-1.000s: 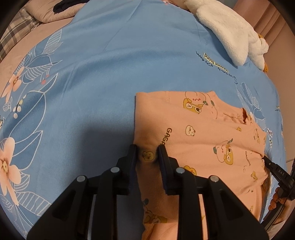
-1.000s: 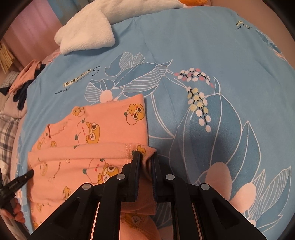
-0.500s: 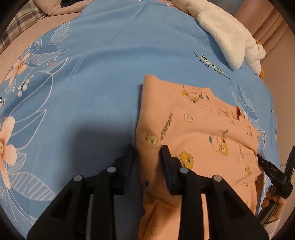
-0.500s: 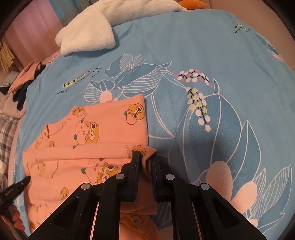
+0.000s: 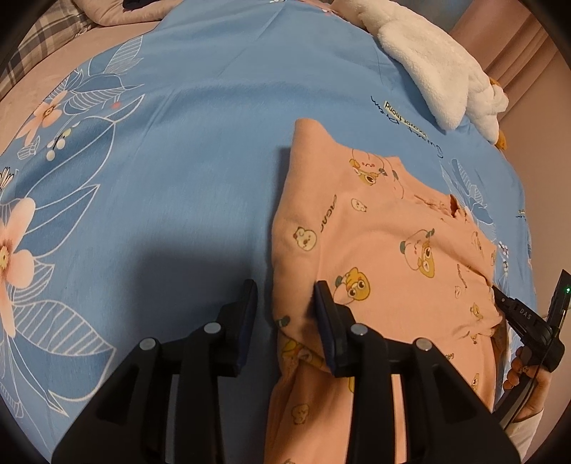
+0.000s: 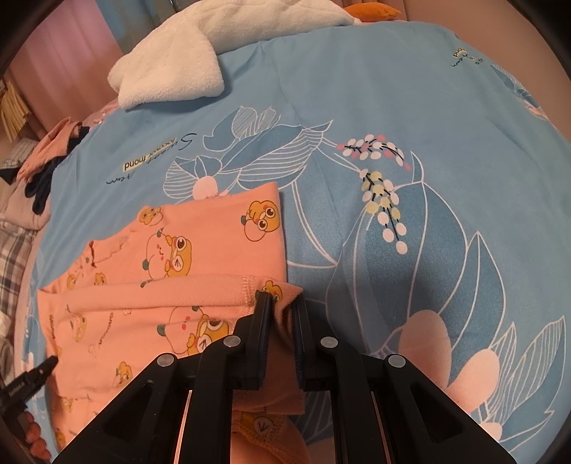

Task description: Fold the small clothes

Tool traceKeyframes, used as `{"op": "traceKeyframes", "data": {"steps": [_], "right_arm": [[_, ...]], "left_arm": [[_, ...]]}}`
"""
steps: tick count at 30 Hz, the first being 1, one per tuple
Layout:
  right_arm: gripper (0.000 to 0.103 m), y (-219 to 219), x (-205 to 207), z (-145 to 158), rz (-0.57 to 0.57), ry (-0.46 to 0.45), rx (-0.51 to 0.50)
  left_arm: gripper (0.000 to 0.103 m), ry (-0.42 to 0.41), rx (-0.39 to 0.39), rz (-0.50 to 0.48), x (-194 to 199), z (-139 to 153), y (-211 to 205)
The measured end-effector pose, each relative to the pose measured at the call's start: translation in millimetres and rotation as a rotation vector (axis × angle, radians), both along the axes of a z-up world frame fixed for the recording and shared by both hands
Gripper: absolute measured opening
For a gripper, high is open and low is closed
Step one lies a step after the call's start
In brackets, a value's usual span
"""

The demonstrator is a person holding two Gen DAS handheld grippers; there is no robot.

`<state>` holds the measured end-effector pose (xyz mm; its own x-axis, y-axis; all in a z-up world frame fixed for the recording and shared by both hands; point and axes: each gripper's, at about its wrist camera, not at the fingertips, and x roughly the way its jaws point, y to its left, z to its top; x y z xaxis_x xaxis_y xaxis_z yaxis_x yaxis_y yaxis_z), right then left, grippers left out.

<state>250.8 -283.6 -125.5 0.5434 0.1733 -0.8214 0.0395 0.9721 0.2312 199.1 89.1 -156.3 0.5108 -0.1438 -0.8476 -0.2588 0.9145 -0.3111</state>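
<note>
Bedspread (image 6: 357, 89) lettering reads "Sweet"; garment (image 5: 392, 250) print unclear.

Bed spread with blue floral coverlet (image 5: 200, 150) bearing printed lettering, white fleece blanket (image 6: 167, 71) heaped at far edge, plaid bedding (image 5: 39, 43) alongside, pink curtain (image 5: 517, 46) behind, orange cushion (image 6: 371, 10), warm dim indoor light
</note>
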Motion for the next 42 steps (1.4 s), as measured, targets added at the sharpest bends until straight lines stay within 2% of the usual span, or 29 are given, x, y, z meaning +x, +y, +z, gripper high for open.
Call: {"op": "traceKeyframes", "data": {"steps": [24,34,38,39,41,42], "right_arm": [[0.008,2.1,-2.3,0.4,-0.011,-0.015,-0.013],[0.008,9.1,1.1,4.0,-0.026,-0.001,-0.049],[0.01,-4.9,5.4,6.9,-0.047,0.031,0.054],[0.014,-6.7,4.8,9.6,-0.048,0.037,0.063],[0.035,-5.2,-0.5,18.3,-0.044,0.026,0.029],[0.053,-3.5,-4.8,24.8,-0.04,0.005,0.007]], "left_arm": [[0.035,-0.006,0.01,-0.005,3.6,-1.8,-3.6],[0.035,0.017,-0.027,0.018,4.7,-0.7,0.4],[0.035,0.024,-0.021,0.01,3.4,4.9,-0.2],[0.032,0.028,-0.015,0.001,2.0,7.4,-0.7],[0.03,0.007,-0.002,-0.014,-4.2,17.5,-1.9],[0.032,-0.013,0.013,-0.012,-9.0,24.3,-2.2]]}}
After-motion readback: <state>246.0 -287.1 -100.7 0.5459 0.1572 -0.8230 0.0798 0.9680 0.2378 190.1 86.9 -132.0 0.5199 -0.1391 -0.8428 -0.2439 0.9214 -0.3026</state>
